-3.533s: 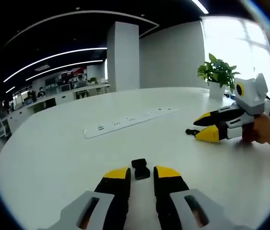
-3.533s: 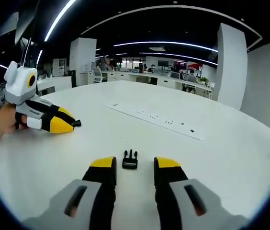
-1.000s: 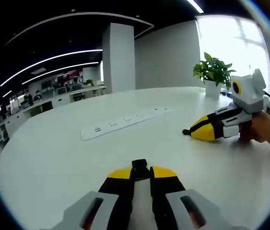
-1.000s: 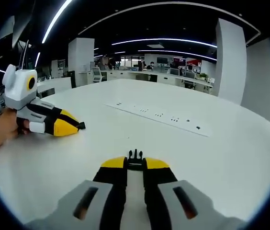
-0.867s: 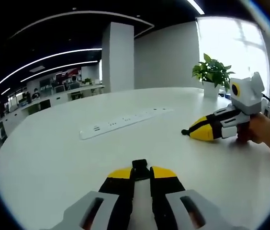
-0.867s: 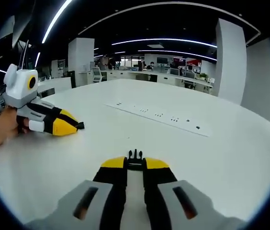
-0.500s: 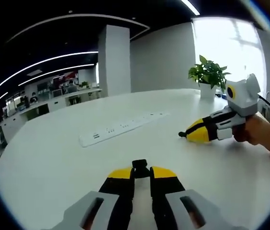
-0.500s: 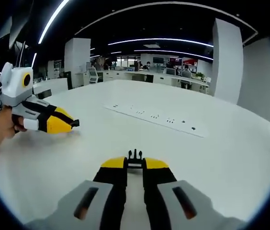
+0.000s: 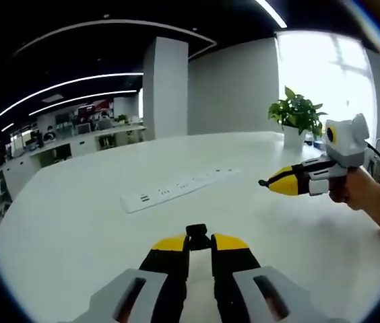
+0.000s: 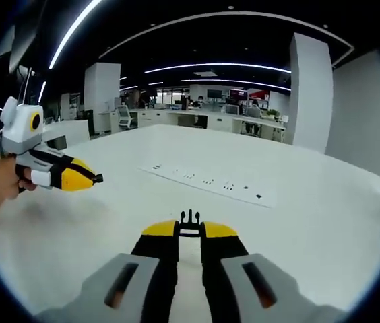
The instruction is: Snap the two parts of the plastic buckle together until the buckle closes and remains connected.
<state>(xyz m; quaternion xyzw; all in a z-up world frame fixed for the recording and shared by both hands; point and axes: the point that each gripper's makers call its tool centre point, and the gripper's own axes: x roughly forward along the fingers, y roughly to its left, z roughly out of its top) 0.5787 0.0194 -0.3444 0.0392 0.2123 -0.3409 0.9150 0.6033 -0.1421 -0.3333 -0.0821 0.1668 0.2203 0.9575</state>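
In the left gripper view the left gripper [image 9: 198,242] clamped one half-hidden black plastic socket buckle half [image 9: 197,234] above the white round table [image 9: 69,222]; in the right gripper view the right gripper [image 10: 189,229] pinched one half-hidden black pronged buckle half [image 10: 190,218].

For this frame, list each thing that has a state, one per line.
Left gripper: shut on socket half.
Socket half: gripped, unmated.
Right gripper: shut on pronged half.
Pronged half: gripped, prongs forward, unmated.
Power strip: flat on table, nothing plugged in.
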